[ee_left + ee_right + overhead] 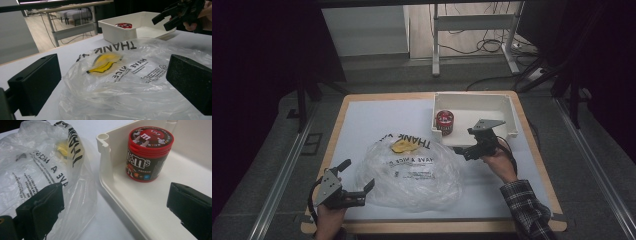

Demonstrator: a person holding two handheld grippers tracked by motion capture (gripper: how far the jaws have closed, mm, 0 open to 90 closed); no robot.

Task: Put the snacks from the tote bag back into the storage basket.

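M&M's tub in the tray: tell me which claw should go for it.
Right. The right claw hangs open at the white tray's near edge, close to the M&M's tub. The left claw sits open by the plastic bag, farther off.

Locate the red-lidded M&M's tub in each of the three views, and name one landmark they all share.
High view: M&M's tub in the white tray's left corner.
Left gripper view: red lid above the tray wall, upper centre.
Right gripper view: tub upper right, inside tray.
Shared landmark: plastic bag.
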